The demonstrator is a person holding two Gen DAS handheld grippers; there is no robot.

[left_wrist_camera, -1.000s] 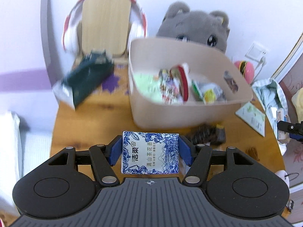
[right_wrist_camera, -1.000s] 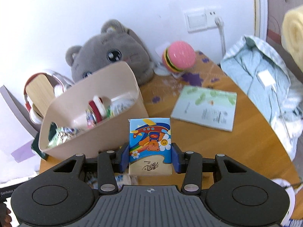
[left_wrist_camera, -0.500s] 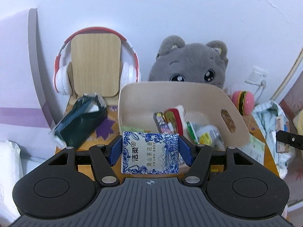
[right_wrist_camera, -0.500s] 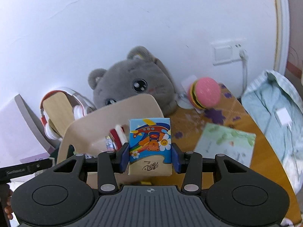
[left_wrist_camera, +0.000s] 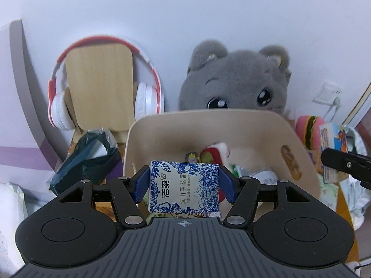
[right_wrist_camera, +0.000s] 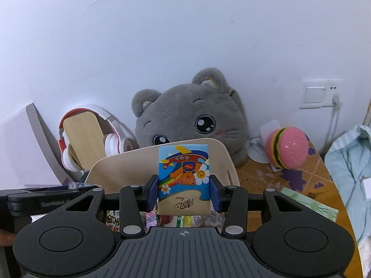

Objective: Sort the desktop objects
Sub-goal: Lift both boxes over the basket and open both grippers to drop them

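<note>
My left gripper (left_wrist_camera: 184, 187) is shut on a blue-and-white tissue pack (left_wrist_camera: 184, 186), held above the near rim of the beige storage bin (left_wrist_camera: 273, 125). My right gripper (right_wrist_camera: 183, 193) is shut on a colourful cartoon tissue pack (right_wrist_camera: 184, 176), held over the same bin (right_wrist_camera: 129, 169). The bin holds several snack packets (left_wrist_camera: 213, 155). The right gripper with its pack also shows at the right edge of the left wrist view (left_wrist_camera: 336, 155).
A grey plush cat (right_wrist_camera: 192, 120) sits behind the bin against the wall. Red-and-white headphones (left_wrist_camera: 58, 102) hang on a wooden stand at the left, with a dark pouch (left_wrist_camera: 85, 159) below. A burger toy (right_wrist_camera: 287, 148), a green booklet (right_wrist_camera: 310, 206) and pale cloth (right_wrist_camera: 352, 166) lie to the right.
Both grippers have risen and moved forward over the bin, each still holding its tissue pack. The views now look more level toward the wall.
</note>
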